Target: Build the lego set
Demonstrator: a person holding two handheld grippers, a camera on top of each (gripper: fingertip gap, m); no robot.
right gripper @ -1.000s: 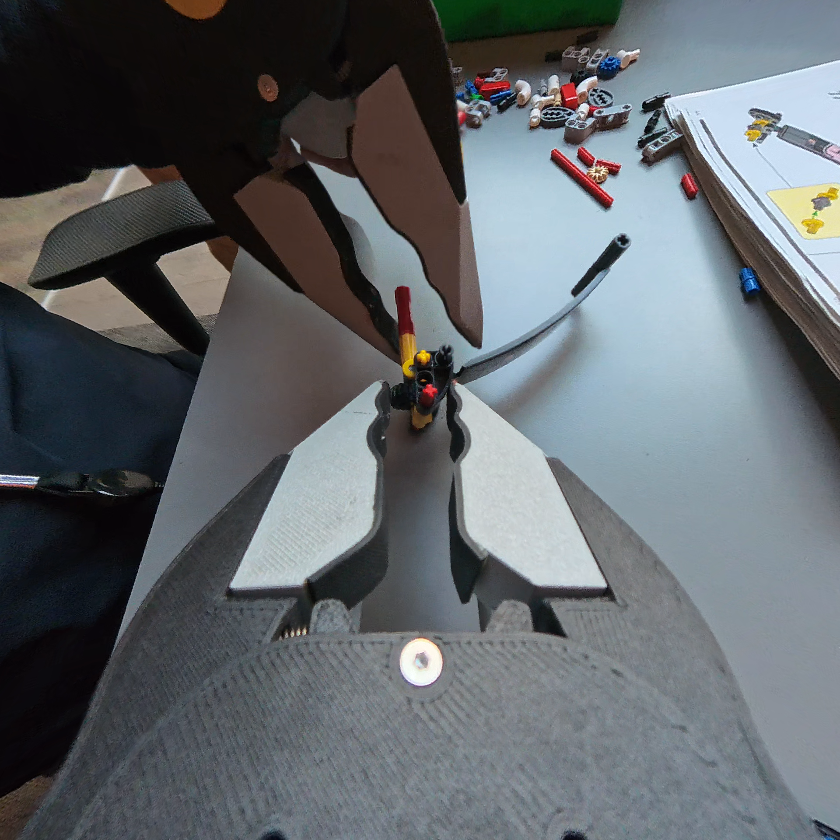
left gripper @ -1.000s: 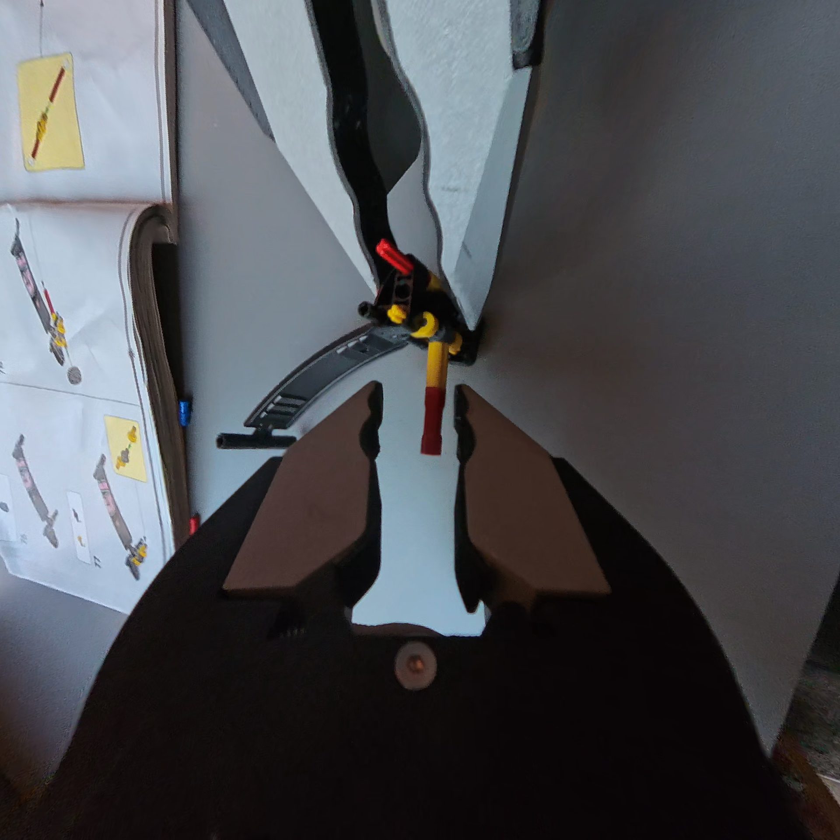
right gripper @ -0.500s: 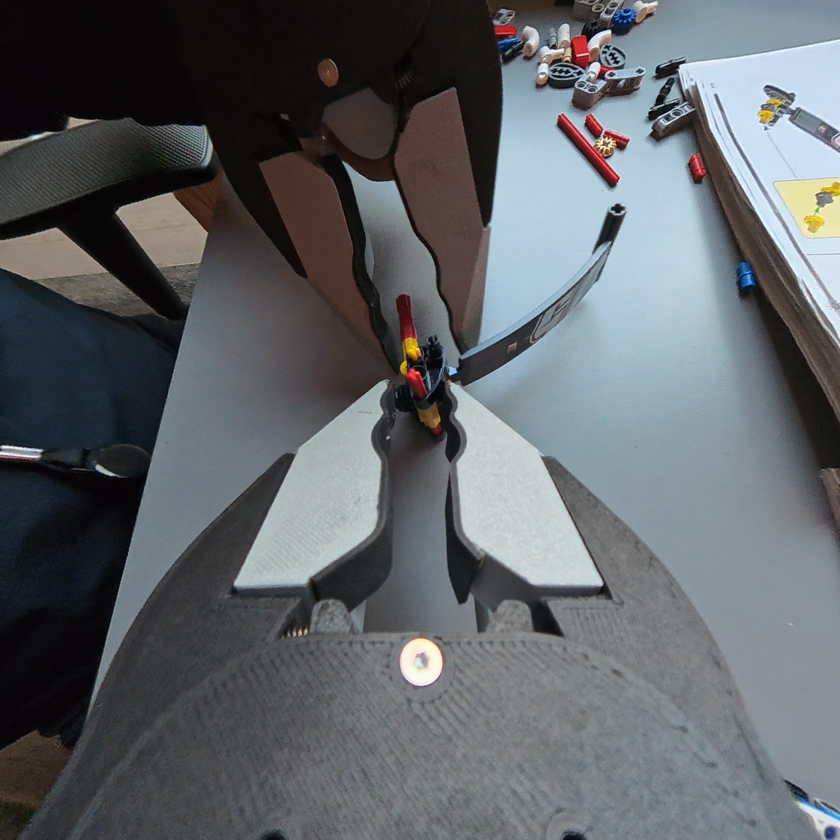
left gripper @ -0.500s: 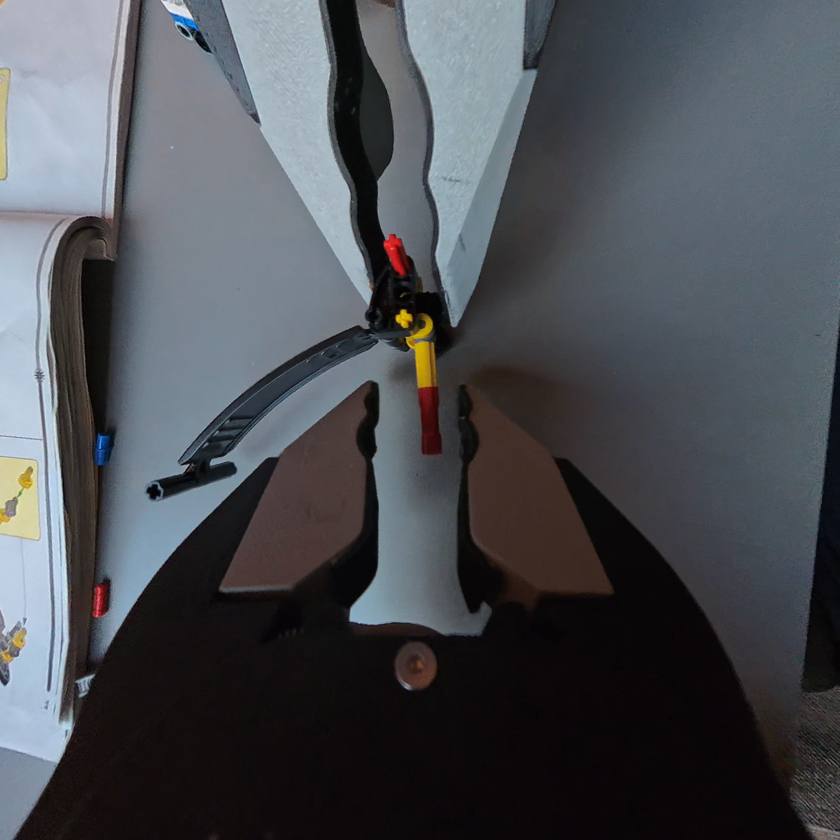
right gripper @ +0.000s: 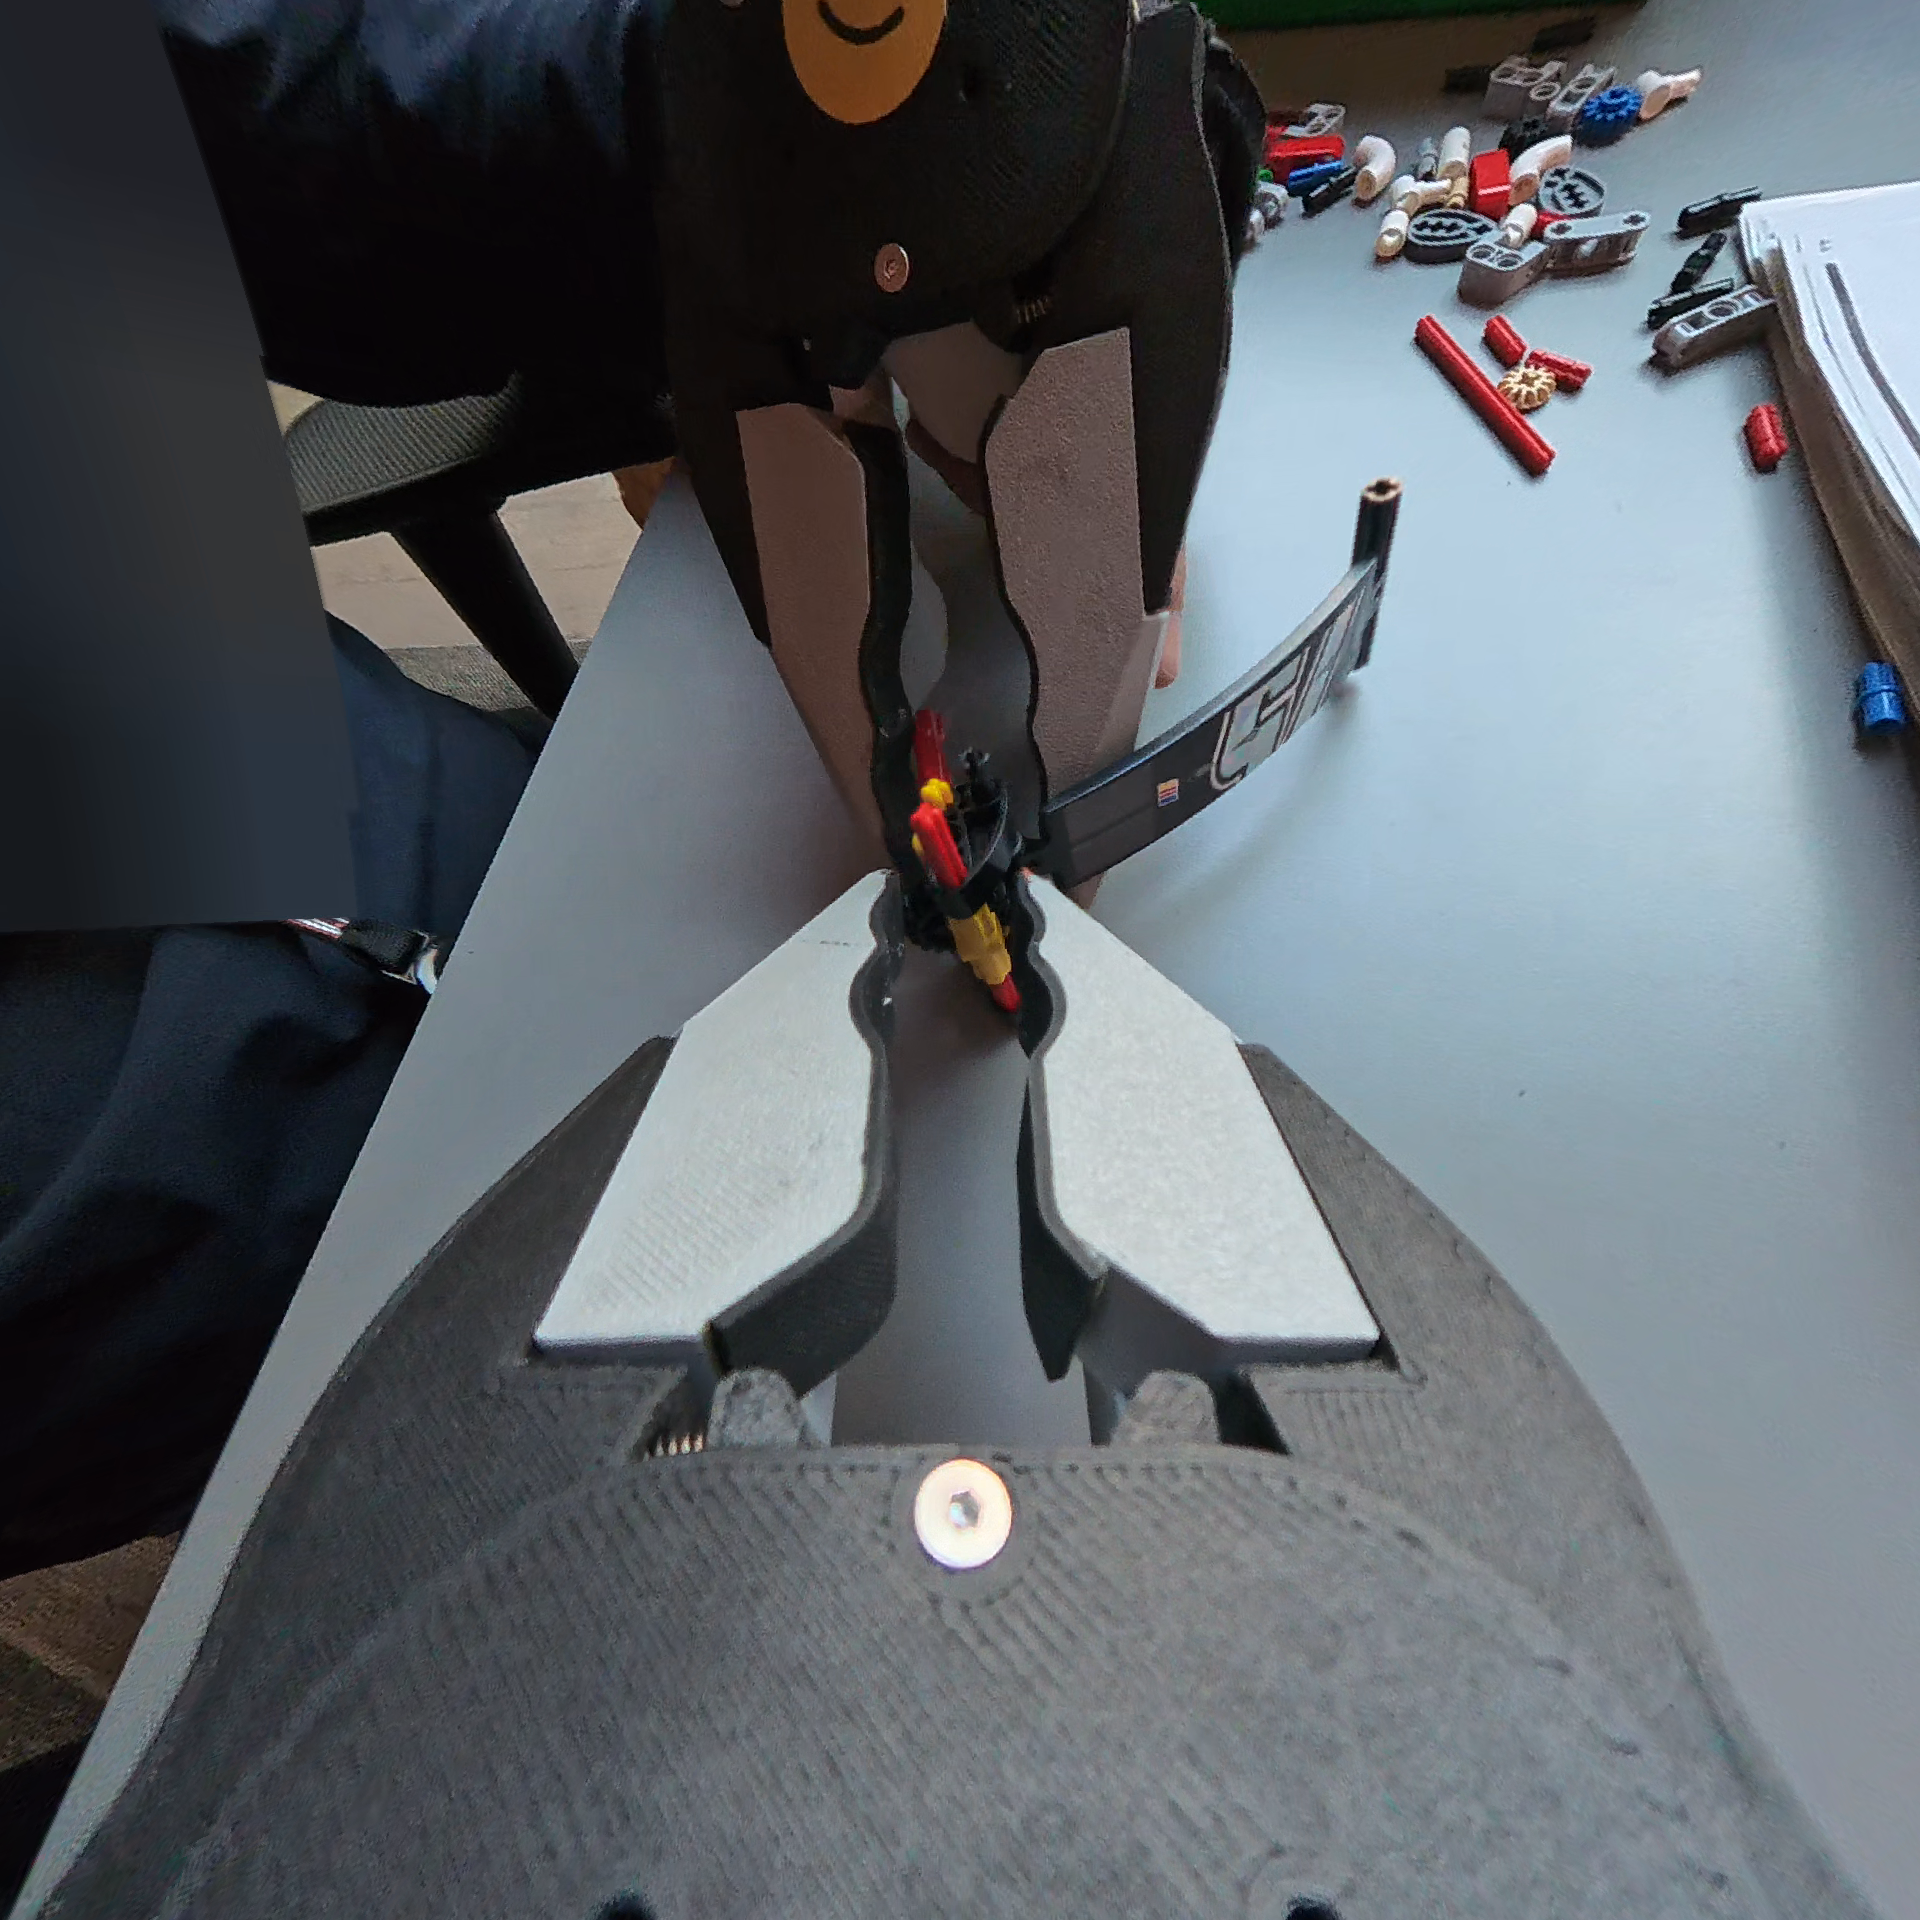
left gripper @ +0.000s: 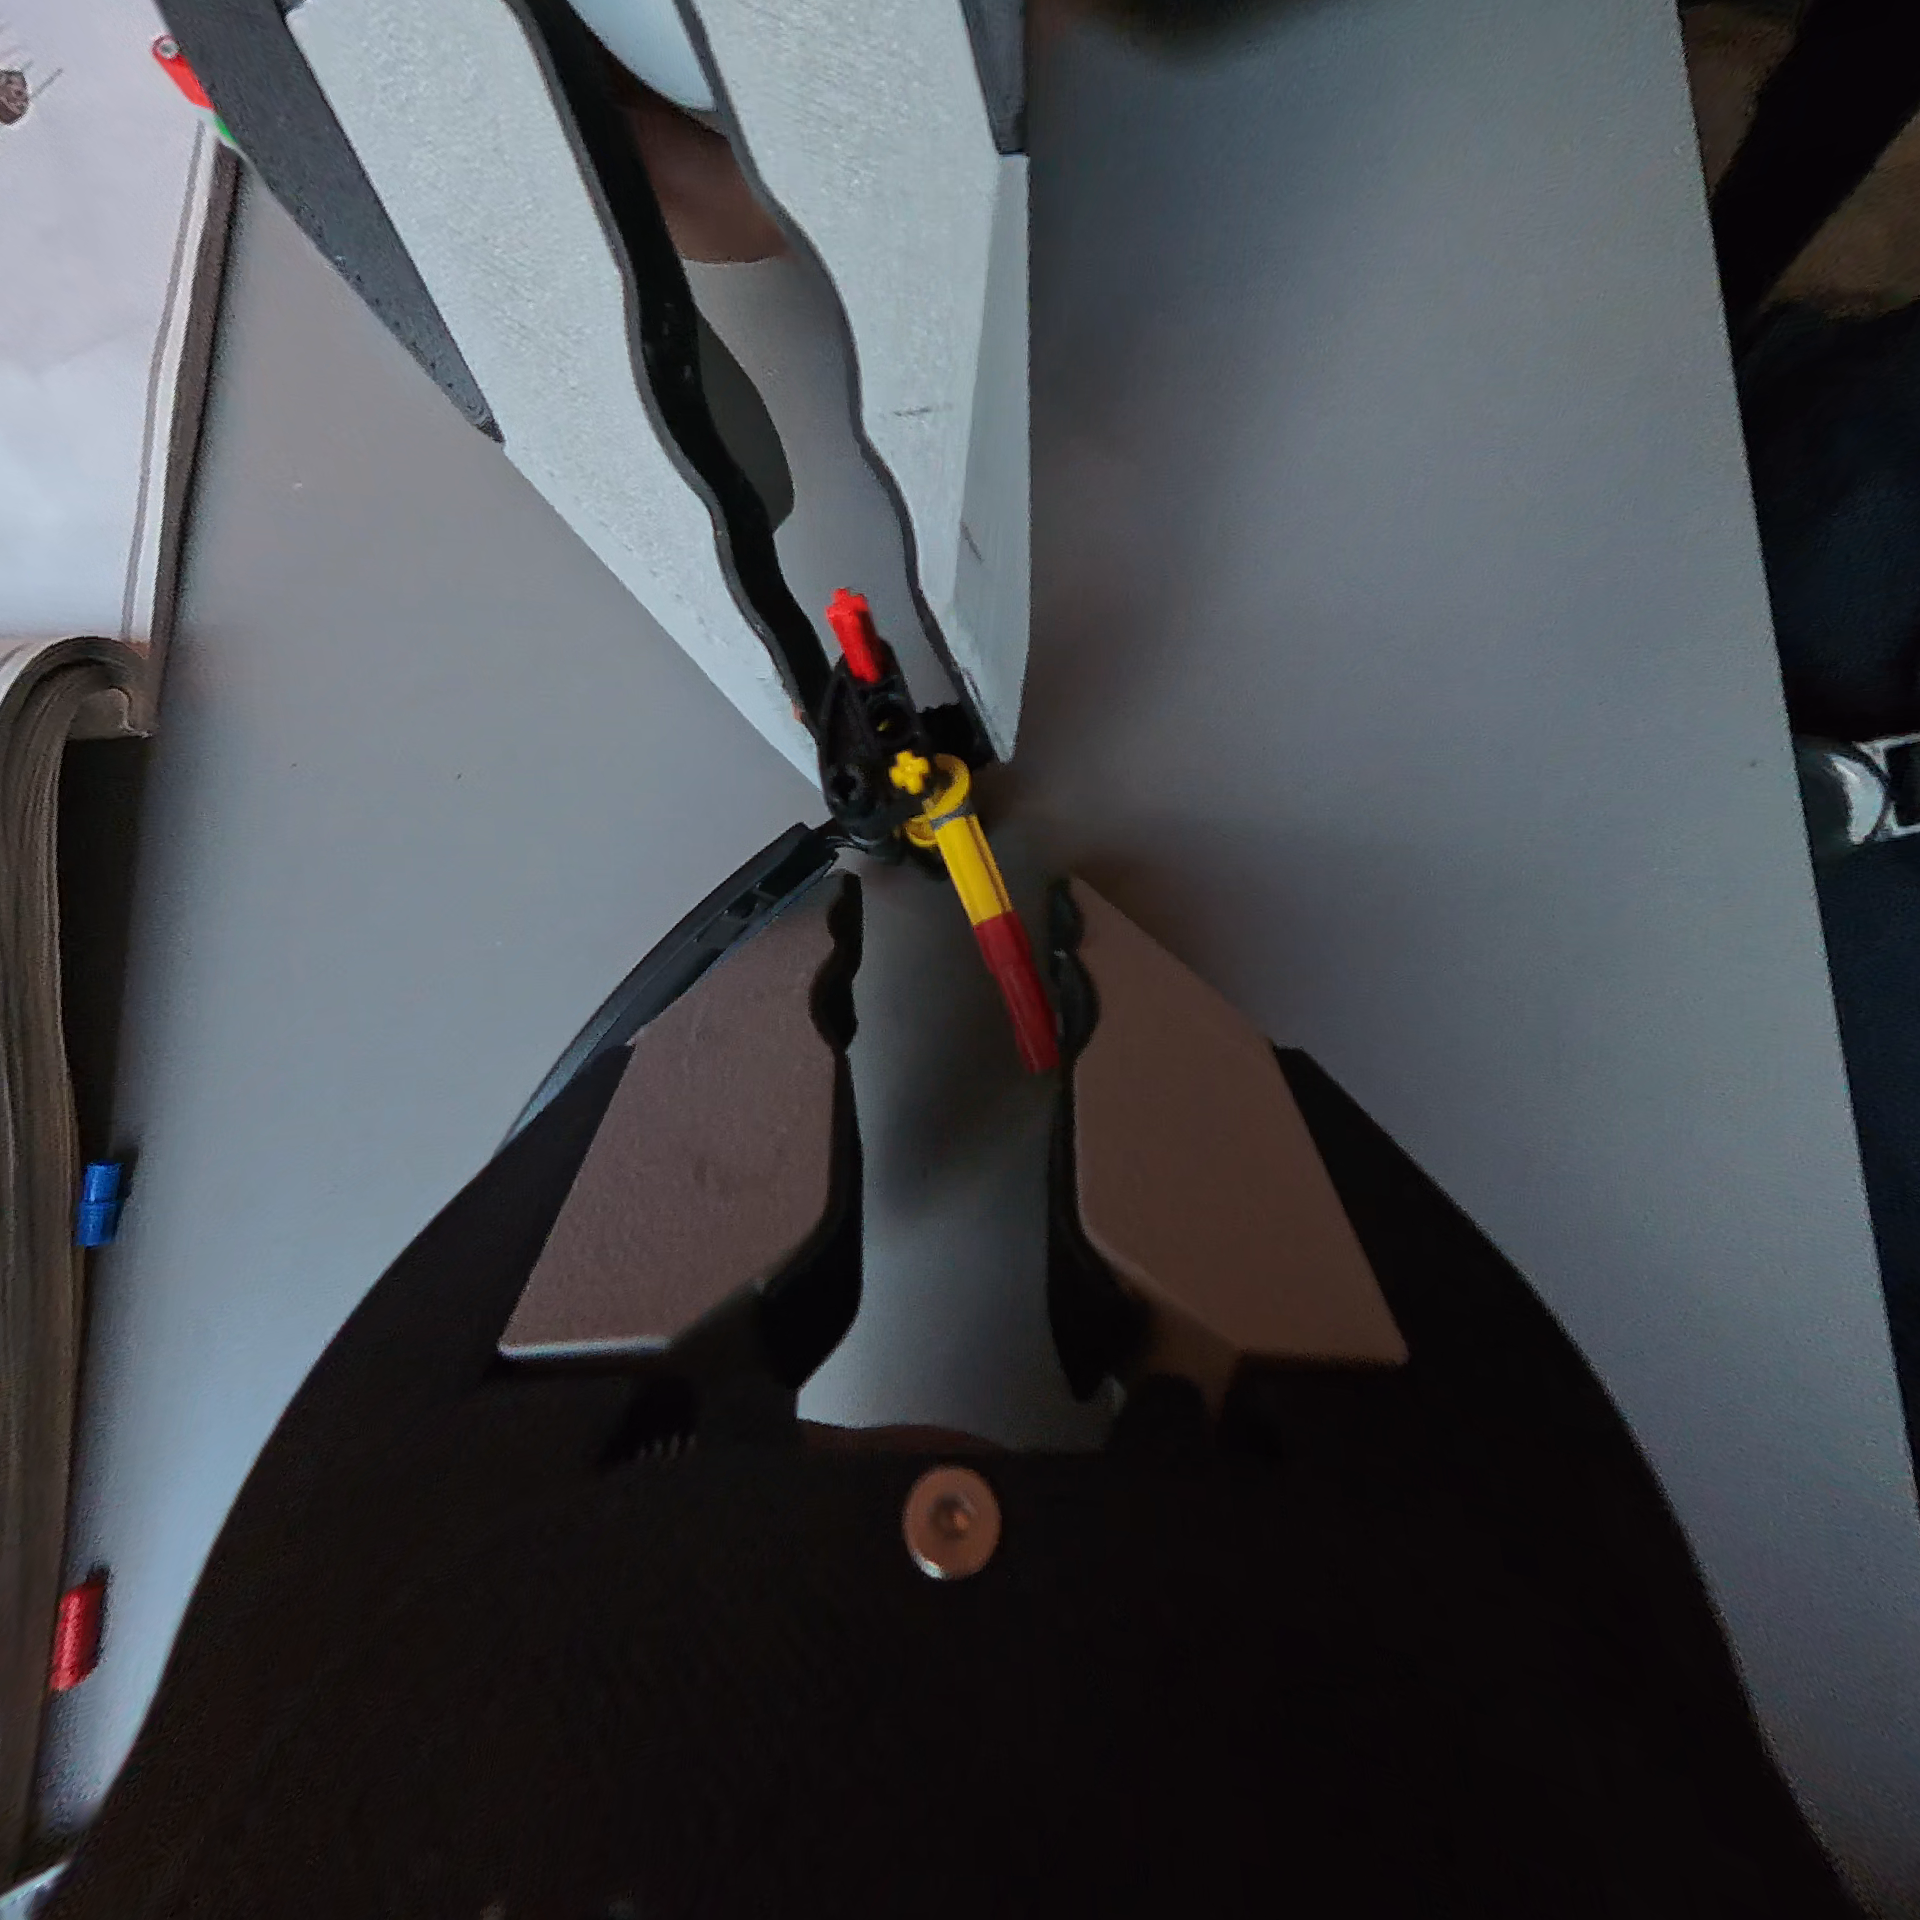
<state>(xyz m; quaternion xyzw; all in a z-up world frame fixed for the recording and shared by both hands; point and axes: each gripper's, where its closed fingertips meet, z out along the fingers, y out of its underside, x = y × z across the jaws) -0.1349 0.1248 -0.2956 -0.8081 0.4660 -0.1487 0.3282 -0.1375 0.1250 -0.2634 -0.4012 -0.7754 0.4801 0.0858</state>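
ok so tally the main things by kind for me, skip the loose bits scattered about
grippers: 2 (left gripper, right gripper)
toy model: 1
booklet: 1
table: 1
total: 5

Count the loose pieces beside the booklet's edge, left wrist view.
3: a red piece at the top left corner, a blue piece midway along the booklet, a second red piece nearest the camera. Others may hide behind the left gripper.
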